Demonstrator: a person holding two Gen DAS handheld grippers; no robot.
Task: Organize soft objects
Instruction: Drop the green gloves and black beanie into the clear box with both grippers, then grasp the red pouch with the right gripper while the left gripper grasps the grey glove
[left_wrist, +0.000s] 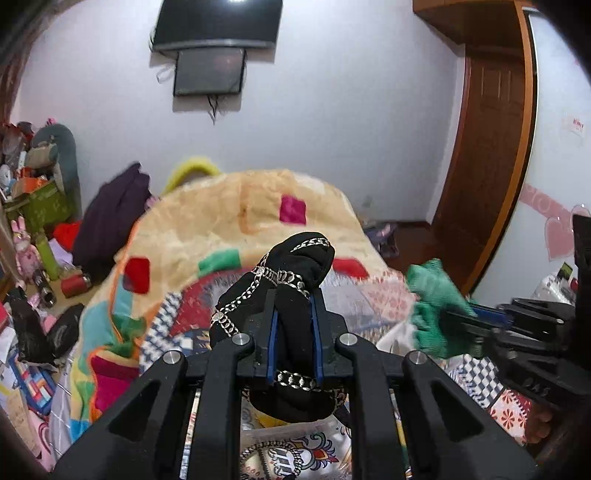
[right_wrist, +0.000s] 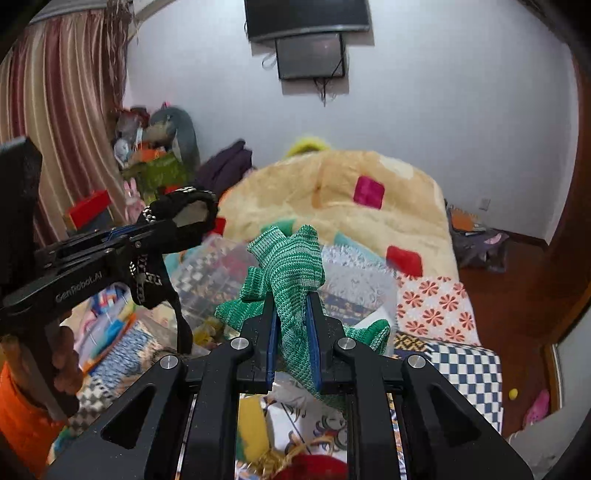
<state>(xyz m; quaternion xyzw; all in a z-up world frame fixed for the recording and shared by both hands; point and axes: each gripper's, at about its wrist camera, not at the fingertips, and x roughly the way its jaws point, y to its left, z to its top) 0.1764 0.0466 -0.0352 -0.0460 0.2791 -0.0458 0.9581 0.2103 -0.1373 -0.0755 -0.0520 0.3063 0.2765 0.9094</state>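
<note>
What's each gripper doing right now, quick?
Left gripper: closed on the black chain-trimmed fabric piece, held up.
Right gripper: closed on the green knit cloth, also held up.

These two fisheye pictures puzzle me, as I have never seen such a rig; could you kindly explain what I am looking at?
No robot here: a person carries a two-finger gripper in each hand, each with a camera looking along its fingers. The left wrist picture shows the left gripper shut on a black fabric piece with silver chains; the right gripper appears at its right edge. The right wrist picture shows the right gripper shut on a green knitted cloth, with the left gripper at its left, held by a hand. Below both lies a bed with a cream blanket with coloured squares and patterned quilts. A dark screen hangs on the wall.
</note>
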